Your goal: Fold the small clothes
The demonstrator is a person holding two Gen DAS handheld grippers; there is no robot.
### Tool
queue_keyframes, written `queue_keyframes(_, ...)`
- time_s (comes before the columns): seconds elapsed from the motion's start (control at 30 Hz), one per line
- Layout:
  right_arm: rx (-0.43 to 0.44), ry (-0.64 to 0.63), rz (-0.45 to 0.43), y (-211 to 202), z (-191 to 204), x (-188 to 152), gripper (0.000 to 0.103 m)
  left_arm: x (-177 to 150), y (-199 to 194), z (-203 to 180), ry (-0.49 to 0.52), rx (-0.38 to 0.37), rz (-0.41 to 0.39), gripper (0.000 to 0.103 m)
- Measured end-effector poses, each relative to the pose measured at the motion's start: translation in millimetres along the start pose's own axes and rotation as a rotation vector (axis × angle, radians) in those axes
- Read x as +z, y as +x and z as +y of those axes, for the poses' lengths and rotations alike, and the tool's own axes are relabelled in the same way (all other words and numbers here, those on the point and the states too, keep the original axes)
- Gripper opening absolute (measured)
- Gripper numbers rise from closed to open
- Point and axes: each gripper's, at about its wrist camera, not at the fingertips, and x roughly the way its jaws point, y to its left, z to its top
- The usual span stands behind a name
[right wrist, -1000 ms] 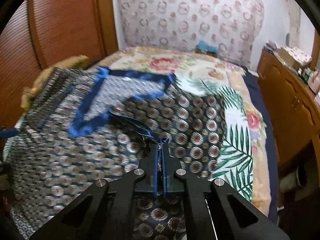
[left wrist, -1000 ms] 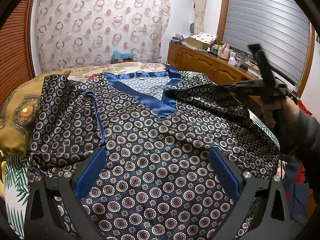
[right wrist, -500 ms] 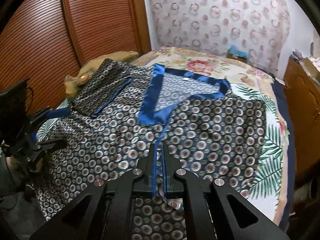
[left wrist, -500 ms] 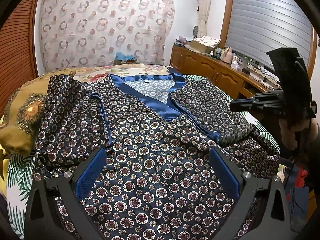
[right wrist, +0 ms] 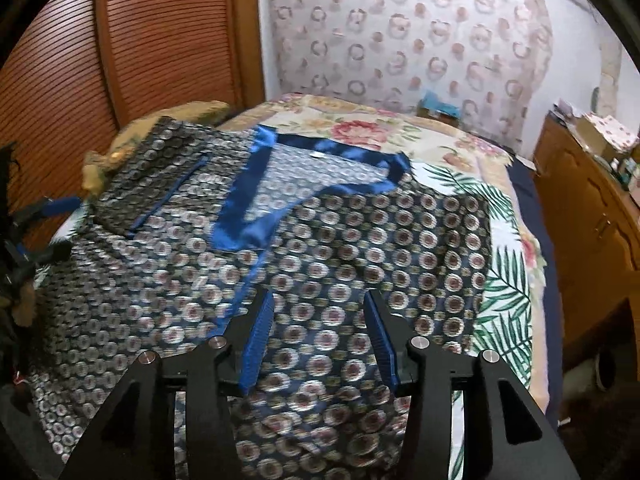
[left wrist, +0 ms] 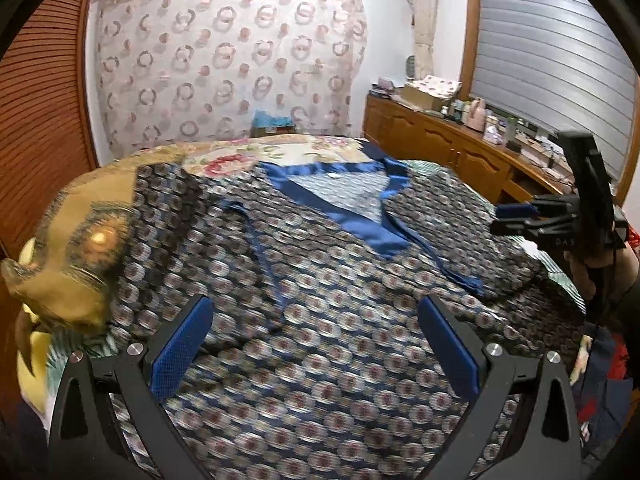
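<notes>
The patterned shirt [left wrist: 320,280] is motion-blurred across the lower half of the left wrist view; its medallion print smears into streaks. Its lower hem is hidden behind the left gripper [left wrist: 316,344] at the bottom edge. At the right edge, the hand [left wrist: 588,268] holding the right gripper [left wrist: 516,220] is cut off. Small items on the sideboard [left wrist: 460,148], upper right, are too small to identify.
</notes>
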Motion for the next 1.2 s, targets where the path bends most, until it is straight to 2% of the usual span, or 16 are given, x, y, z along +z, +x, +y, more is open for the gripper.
queue_keyframes(0.23, -0.077, 0.039, 0.013, 30.1, -20.9, 8.4, 0.049, 25.5, 14.8, 50.6, 0.009, 0.119, 0.010, 0.103)
queue_keyframes(0.33, -0.085, 0.068, 0.007, 34.0, -32.1, 13.6, 0.050, 35.1, 21.2, 70.1, -0.007, 0.130, 0.015, 0.103)
queue_keyframes(0.37, -0.089, 0.072, 0.007, 34.9, -36.0, 15.3, 0.052, 37.8, 23.4, 74.9, -0.014, 0.129, 0.018, 0.103)
queue_keyframes(0.43, -0.099, 0.084, 0.008, 39.9, -44.6, 18.6, 0.063, 45.5, 28.8, 86.6, -0.026, 0.132, 0.023, 0.103)
queue_keyframes(0.5, -0.105, 0.093, 0.006, 46.0, -51.8, 23.1, 0.064, 51.6, 33.8, 94.7, -0.034, 0.135, 0.026, 0.102)
queue_keyframes(0.57, -0.116, 0.100, 0.013, 55.2, -59.2, 27.0, 0.064, 59.7, 39.9, 104.4, -0.045, 0.129, 0.036, 0.095)
queue_keyframes(0.63, -0.126, 0.105, 0.020, 64.3, -64.2, 29.8, 0.064, 67.0, 46.5, 111.0, -0.055, 0.127, 0.045, 0.095)
queue_keyframes(0.67, -0.130, 0.108, 0.026, 69.5, -66.7, 31.0, 0.064, 71.1, 49.9, 114.8, -0.058, 0.123, 0.049, 0.091)
queue_keyframes(0.7, -0.132, 0.110, 0.031, 73.0, -69.1, 31.7, 0.064, 74.6, 53.3, 117.6, -0.058, 0.122, 0.055, 0.077)
queue_keyframes(0.87, -0.152, 0.096, 0.057, 90.3, -68.8, 33.3, 0.064, 89.8, 75.1, 132.6, -0.063, 0.133, 0.105, 0.064)
queue_keyframes(1.2, -0.134, 0.095, 0.059, 96.0, -76.1, 34.0, 0.064, 100.5, 120.2, 153.5, -0.092, 0.156, 0.202, 0.057)
